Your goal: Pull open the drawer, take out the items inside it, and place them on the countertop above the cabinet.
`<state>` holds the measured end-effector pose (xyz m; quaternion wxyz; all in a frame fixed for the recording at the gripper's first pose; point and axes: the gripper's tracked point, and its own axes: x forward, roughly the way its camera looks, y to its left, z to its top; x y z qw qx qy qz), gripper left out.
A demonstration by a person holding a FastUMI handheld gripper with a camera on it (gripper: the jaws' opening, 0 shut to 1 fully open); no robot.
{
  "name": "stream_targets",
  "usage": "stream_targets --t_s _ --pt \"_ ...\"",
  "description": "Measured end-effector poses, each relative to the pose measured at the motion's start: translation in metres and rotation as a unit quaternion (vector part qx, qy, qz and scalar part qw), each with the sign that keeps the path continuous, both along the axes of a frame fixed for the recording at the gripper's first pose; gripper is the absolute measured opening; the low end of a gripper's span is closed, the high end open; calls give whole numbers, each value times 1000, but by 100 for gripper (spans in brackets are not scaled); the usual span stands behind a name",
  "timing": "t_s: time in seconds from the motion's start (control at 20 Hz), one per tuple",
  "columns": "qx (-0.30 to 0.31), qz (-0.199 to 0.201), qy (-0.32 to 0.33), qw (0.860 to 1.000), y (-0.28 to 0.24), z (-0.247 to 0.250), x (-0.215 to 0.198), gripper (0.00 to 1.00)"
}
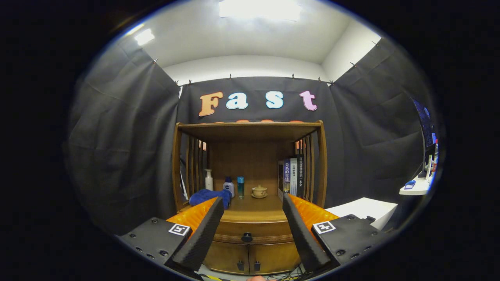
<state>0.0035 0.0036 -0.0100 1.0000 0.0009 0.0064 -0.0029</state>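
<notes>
Wooden cabinet [250,195], well ahead of tongs [253,203]. Table [254,212] above drawer crowded at rear: blue cloth [205,196], 3 bottles [228,186], lidded cup [259,191], books [292,177]; likely toppled by careless placing. Drawer [254,232] closed, contents hidden. Knob [247,237] small; risk of slipping off. Tongs released, spread wide, grasping nothing.

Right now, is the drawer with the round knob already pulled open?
No, the drawer sits flush in the cabinet, and the open gripper hangs short of its knob, touching nothing.
</notes>
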Motion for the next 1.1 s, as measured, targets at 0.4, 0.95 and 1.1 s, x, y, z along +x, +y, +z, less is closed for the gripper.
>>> stream_targets --t_s 0.4,0.95,1.1 --pt "6 2 -8 1000 12 -7 13 98" --pt "13 -3 -10 1000 6 -85 86 98" --pt "27 -1 12 1000 5 -123 102 98"
